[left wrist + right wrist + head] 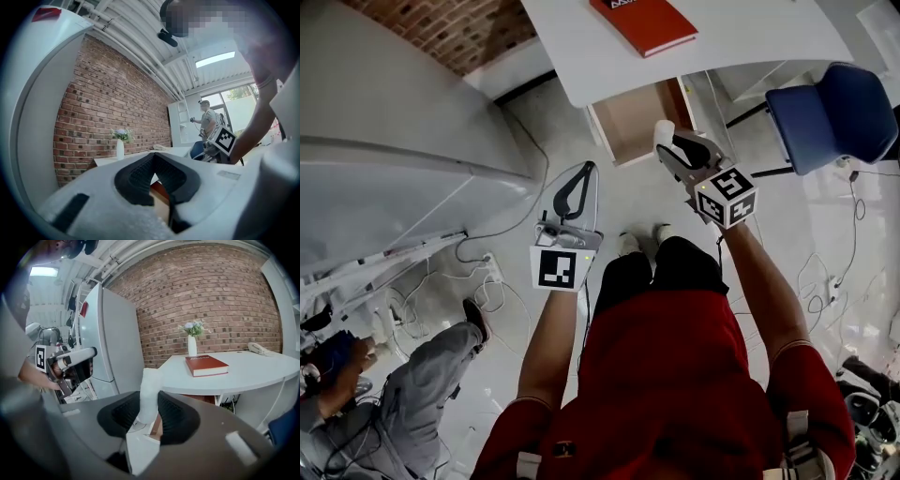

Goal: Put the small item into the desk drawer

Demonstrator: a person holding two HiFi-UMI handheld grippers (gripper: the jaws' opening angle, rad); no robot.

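Observation:
My right gripper [673, 142] is shut on a small white item [664, 134], held upright just over the open desk drawer [633, 120] with its brown inside. In the right gripper view the white item [150, 394] stands between the black pads [173, 416], in front of the white desk [262, 369]. My left gripper [589, 171] hangs over the floor, left of the drawer. Its jaws meet at the tips with nothing between them, and the left gripper view [154, 159] shows the same.
A red book [642, 21] lies on the white desk [741, 42], with a vase of flowers [192, 344] and a phone [258, 348] further back. A blue chair [834, 112] stands right of the drawer. A white fridge [394, 141] is at left. Cables [497, 291] and another person [422, 366] are on the floor.

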